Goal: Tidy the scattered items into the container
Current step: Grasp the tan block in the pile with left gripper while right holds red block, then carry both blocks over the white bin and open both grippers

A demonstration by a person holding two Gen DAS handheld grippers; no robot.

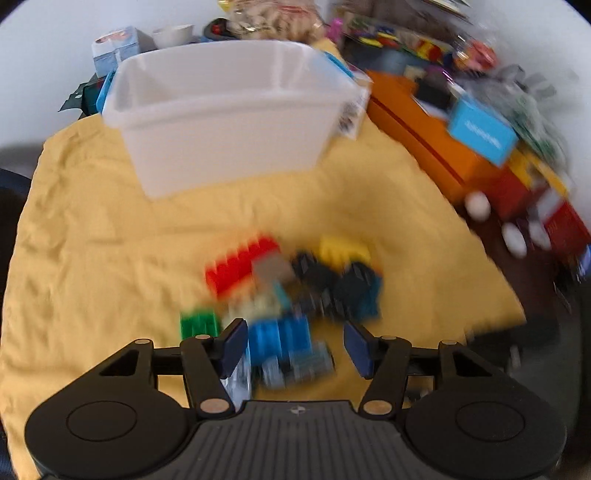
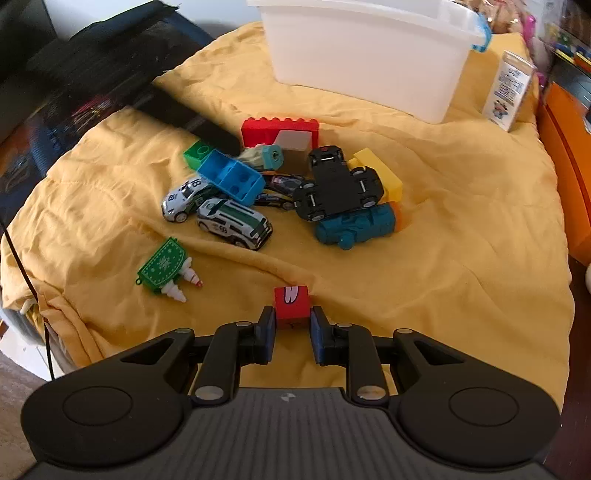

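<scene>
Gripping a small red cube (image 2: 291, 302) between its two blue pads (image 2: 266, 332), the right gripper (image 2: 291, 325) sits low over the yellow cloth (image 2: 461, 280), its jaws closed onto the cube's sides. The cube bears a white mark on its upper face and lies apart from the main toy pile.

The left gripper (image 1: 295, 345) stands with its jaws wide apart, holding nothing, just above the near edge of the pile; its view is motion-blurred, so a blue block (image 1: 280, 338) between the pads may or may not be touched.

Pile, seen from the right wrist: a red brick (image 2: 279, 129) at the back with a grey block (image 2: 293, 142) against it; a green block (image 2: 199, 152) at left; a blue brick (image 2: 232, 177) lying open side up; two white-and-green cars (image 2: 233, 221) side by side in front of it; a black car (image 2: 338, 184) flipped onto its roof, wheels up; a yellow brick (image 2: 380, 173) beside it; a teal toy (image 2: 356, 225) in front. A green trinket (image 2: 162, 267) with white cones lies alone, nearer the left edge of the cloth.

The white bin (image 2: 369, 59) stands upright at the far side of the cloth, well apart from both grippers, with a blue latch (image 2: 482, 33) on its right rim. A small carton (image 2: 509, 92) stands just right of it.
</scene>
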